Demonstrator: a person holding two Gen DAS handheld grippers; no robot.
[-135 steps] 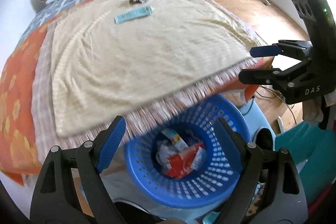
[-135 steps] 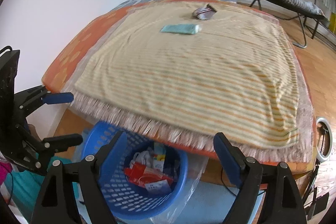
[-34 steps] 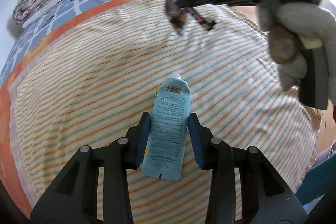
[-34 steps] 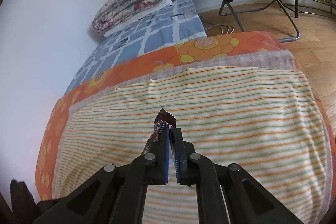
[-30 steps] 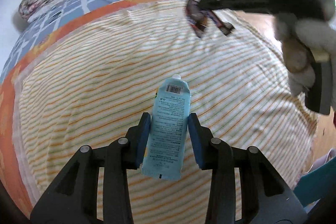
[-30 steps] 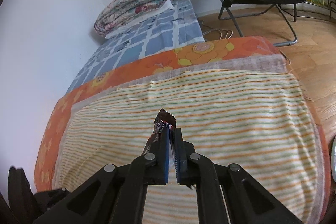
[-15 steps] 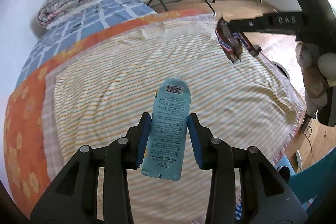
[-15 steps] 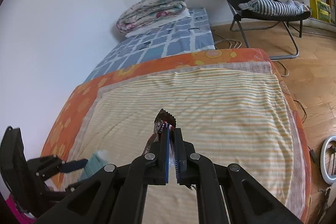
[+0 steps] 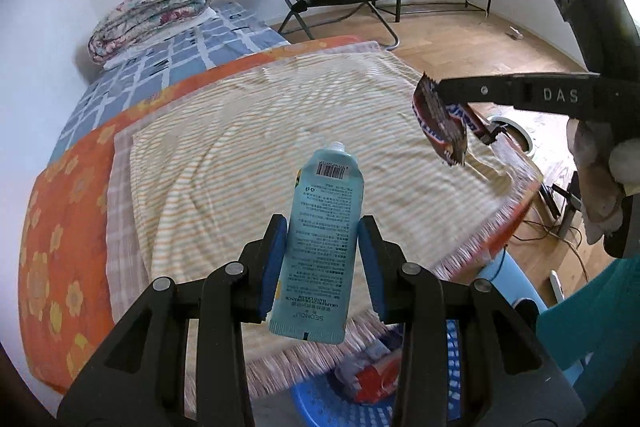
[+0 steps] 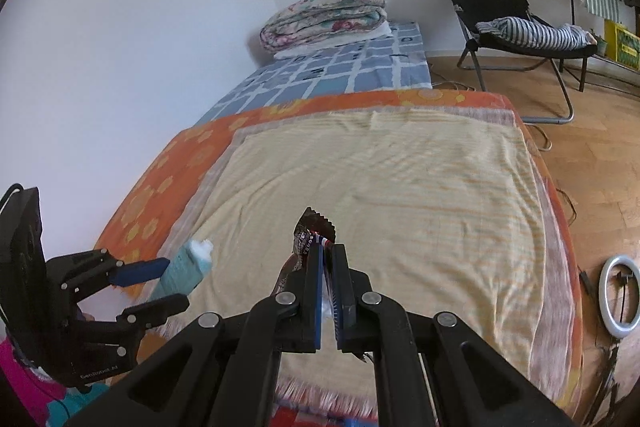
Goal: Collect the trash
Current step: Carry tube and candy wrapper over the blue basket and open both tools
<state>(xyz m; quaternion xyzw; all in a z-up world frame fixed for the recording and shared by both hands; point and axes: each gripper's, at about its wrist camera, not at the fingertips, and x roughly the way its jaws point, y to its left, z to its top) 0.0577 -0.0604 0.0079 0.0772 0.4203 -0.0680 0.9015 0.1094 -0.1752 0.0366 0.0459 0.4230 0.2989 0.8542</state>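
My left gripper (image 9: 322, 247) is shut on a light blue tube (image 9: 322, 247) and holds it in the air above the near edge of the bed; the tube also shows in the right wrist view (image 10: 186, 269). My right gripper (image 10: 327, 255) is shut on a dark crumpled candy wrapper (image 10: 310, 231), which hangs in the air at the right of the left wrist view (image 9: 440, 123). The blue trash basket (image 9: 320, 403) with red and white trash in it sits on the floor below the bed edge, partly hidden by my left gripper.
The bed carries a striped yellow blanket (image 9: 280, 131) over an orange flowered cover (image 9: 60, 227). A folded quilt (image 10: 324, 15) lies at the far end. A black folding chair (image 10: 516, 27) and a ring light (image 10: 620, 301) stand on the wooden floor to the right.
Both grippers have pulled back from the middle of the bed toward its near edge with their items. The blue basket has come into view below the left gripper.
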